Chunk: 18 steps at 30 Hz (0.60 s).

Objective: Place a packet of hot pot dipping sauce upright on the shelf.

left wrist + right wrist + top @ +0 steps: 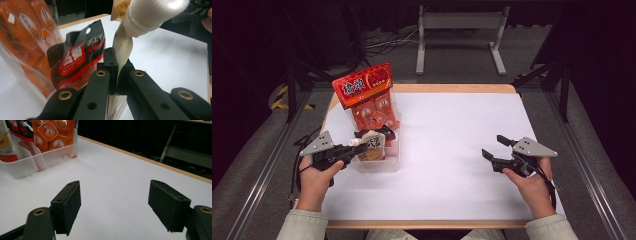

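A white-topped desk (452,150) with a wooden edge is seen. A clear plastic bin (384,161) stands on its left part, and a tall orange snack bag (369,97) and a black-and-red packet (77,57) are held upright inside it. A metal frame (459,35) stands on the floor beyond.

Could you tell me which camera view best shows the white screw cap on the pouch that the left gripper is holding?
The left gripper view: the ribbed white cap sits close and large above the shut jaws pinching the pouch. The high view shows the cap as a small white speck at the left gripper. The right gripper view cuts it off.
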### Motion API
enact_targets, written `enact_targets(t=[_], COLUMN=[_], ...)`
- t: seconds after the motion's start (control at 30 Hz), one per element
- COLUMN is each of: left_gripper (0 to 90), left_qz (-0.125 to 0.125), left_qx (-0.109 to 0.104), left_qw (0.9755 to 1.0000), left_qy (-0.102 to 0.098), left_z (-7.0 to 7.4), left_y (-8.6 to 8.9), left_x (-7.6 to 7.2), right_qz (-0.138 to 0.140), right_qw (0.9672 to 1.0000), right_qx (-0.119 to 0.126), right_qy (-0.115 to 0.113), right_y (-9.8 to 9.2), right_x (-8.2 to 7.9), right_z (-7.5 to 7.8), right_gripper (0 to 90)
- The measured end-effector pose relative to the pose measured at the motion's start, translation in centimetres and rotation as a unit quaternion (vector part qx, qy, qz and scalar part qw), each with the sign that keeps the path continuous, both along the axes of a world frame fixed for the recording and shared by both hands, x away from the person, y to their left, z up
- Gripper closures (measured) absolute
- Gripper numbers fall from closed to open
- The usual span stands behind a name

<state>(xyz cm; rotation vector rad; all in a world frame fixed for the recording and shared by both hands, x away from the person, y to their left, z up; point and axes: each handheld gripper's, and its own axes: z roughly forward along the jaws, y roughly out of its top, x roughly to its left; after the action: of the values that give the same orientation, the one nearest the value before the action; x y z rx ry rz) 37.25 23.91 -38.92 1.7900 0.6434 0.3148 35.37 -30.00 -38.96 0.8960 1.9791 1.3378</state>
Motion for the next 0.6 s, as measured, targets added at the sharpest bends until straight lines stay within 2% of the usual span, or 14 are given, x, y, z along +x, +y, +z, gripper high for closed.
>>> enact_targets(t=[0.17, 0.33, 0.47, 0.53, 0.6], left_gripper=[89.4, 89.2, 88.8, 88.7, 88.6], left_qz=[0.007, 0.013, 0.016, 0.016, 0.015], left_qx=[-0.008, -0.005, 0.002, -0.009, -0.009], left_qw=[0.9999, 0.9997, 0.9997, 0.9996, 0.9996], left_qy=[0.012, 0.022, 0.018, 0.023, 0.023], left_z=[-0.7, -1.3, -1.6, -1.8, -1.9], left_y=[-0.1, -0.3, -0.2, -0.1, 0.1], left_x=[-0.1, -0.1, -0.1, -0.1, -0.1], right_qz=[0.002, 0.007, 0.008, 0.012, 0.012], right_qw=[0.9999, 0.9998, 0.9998, 0.9998, 0.9998], right_qx=[0.005, 0.007, 0.009, 0.011, 0.011], right_qy=[0.008, 0.015, 0.013, 0.015, 0.015], right_y=[-0.1, -0.1, -0.1, 0.0, 0.1], right_x=[0.1, 0.2, 0.2, 0.2, 0.2], right_z=[-0.3, -0.4, -0.3, -0.3, -0.3], right_gripper=[26.0, 26.0, 26.0, 26.0, 26.0])
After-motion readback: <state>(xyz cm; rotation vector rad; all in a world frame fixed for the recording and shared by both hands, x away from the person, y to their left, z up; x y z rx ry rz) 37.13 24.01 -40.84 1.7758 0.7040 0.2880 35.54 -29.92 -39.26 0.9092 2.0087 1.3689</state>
